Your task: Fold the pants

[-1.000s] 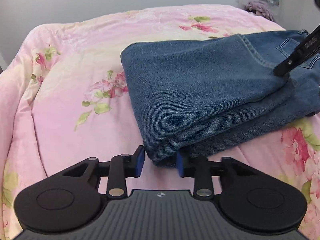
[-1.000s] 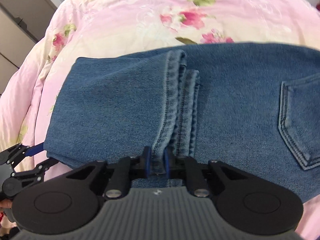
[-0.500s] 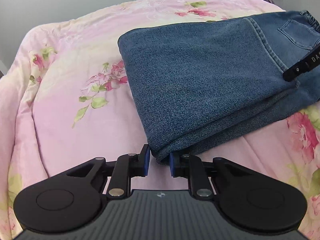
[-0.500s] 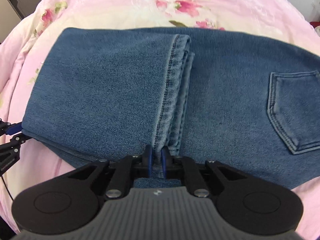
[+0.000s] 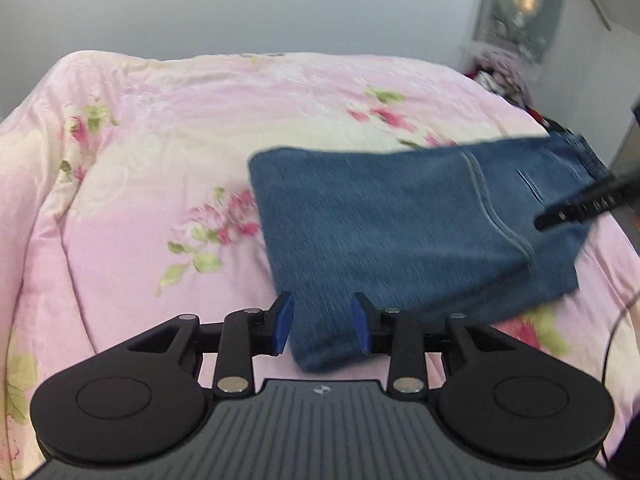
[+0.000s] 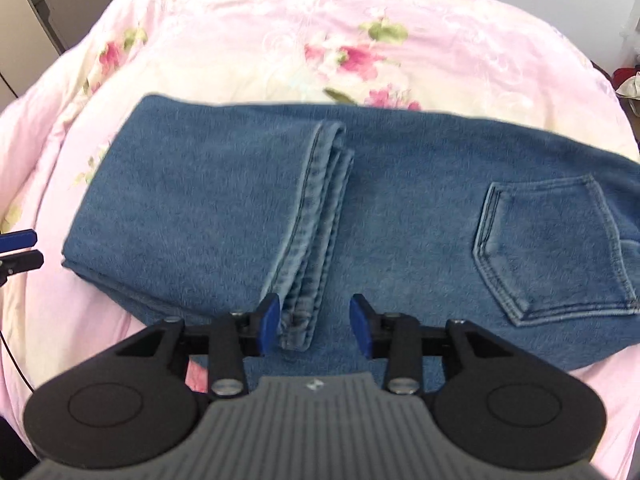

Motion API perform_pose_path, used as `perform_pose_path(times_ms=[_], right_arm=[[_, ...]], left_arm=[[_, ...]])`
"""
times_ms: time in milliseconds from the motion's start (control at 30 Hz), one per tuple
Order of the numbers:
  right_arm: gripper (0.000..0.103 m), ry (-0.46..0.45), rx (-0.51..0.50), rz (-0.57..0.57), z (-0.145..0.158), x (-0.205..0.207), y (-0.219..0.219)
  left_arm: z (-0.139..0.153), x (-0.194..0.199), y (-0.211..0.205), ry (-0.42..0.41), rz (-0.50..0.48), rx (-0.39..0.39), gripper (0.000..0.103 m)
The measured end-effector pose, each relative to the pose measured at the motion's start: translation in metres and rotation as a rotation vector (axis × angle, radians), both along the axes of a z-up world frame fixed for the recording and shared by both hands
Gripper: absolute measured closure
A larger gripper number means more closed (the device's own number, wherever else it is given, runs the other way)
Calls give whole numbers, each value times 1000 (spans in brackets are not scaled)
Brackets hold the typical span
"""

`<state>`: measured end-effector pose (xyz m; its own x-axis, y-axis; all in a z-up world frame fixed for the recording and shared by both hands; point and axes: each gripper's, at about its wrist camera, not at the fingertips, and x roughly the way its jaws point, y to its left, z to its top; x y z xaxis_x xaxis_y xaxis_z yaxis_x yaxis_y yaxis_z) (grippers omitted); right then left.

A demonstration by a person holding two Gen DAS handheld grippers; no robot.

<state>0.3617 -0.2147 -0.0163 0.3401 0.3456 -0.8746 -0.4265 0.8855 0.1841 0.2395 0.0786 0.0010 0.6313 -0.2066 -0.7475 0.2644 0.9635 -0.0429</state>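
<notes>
Folded blue jeans [image 5: 400, 232] lie on the pink floral bedspread [image 5: 160, 152]. My left gripper [image 5: 322, 326] is open, its blue pads on either side of the folded corner nearest me, not pinching it. In the right wrist view the jeans [image 6: 240, 208] show the leg hems [image 6: 316, 216] folded over the seat, with a back pocket [image 6: 556, 248] at right. My right gripper [image 6: 314, 330] is open, with the hem ends lying just inside its left pad. The right gripper's tip [image 5: 576, 208] shows at the right of the left wrist view.
The bedspread [image 6: 280, 40] drops off at its left and near edges. A wall stands behind the bed, with cluttered items [image 5: 504, 76] at the back right. Cupboard doors [image 6: 48, 8] show at the upper left of the right wrist view.
Both grippers have opened and let go of the jeans. Both have drawn back and up a little; the jeans now lie flat on the bed.
</notes>
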Motion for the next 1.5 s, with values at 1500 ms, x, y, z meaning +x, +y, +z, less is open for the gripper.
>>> perform_pose_path(times_ms=[1500], right_arm=[[83, -126, -141, 202, -54, -26, 50]], left_arm=[[-83, 30, -42, 80, 157, 137, 82]])
